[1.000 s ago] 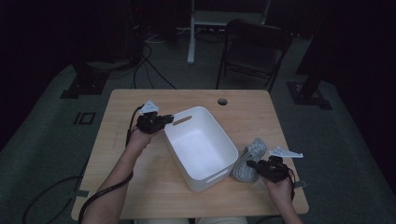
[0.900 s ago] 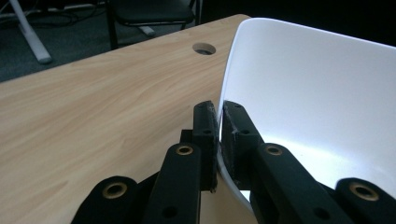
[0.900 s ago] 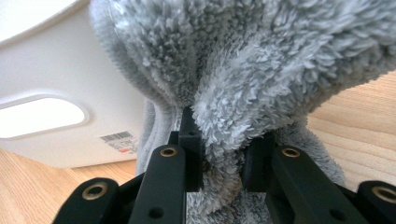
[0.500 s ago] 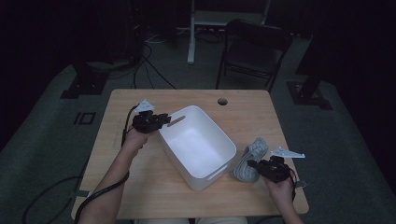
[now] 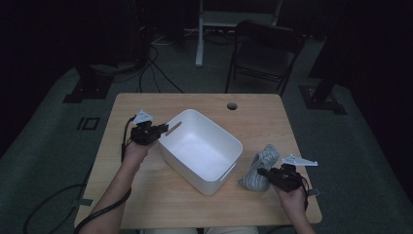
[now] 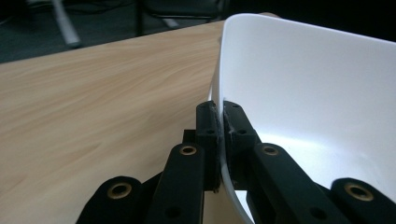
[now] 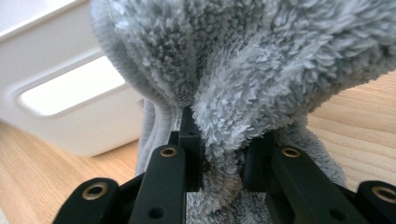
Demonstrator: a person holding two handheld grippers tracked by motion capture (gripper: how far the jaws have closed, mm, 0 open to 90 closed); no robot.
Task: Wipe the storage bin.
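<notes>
**Bin pinned, towel gripped: ready for the lift**

High view: one white bin [image 5: 202,148] sits skewed in the middle of the worktop [image 5: 146,195], empty as far as can be seen. The left tool [image 5: 160,130] is at the bin's near-left corner, by the slot handle. One grey towel [image 5: 260,165] lies bunched on the wood just right of the bin, close to its wall, and the right tool [image 5: 263,172] bites into its near end. Two tools, one bin and one towel are on the worktop. A chair stands beyond the far edge.

Left tool view: the jaws of the left tool [image 6: 219,122] are clamped tight on the bin [image 6: 317,102] wall, one pad outside, one inside, with the thin white rim running up between them. They have just been closing on it. Bare wood of the worktop [image 6: 93,93] stretches away to the left.

Right tool view: the right tool [image 7: 219,154] holds a thick fold of the towel [image 7: 243,60]; the jaws stand narrow with fluffy pile squeezed between them. The bin's [image 7: 70,116] wall and slot handle are just behind, at the left.

My reading is that the step in hand is the grasp before loading: the bin is steadied and the towel is caught but still down. The next move calls for raising the towel clear of the rim, carrying it over the opening, and letting go only once its trailing end is inside, while the left grip keeps the light bin from sliding.
</notes>
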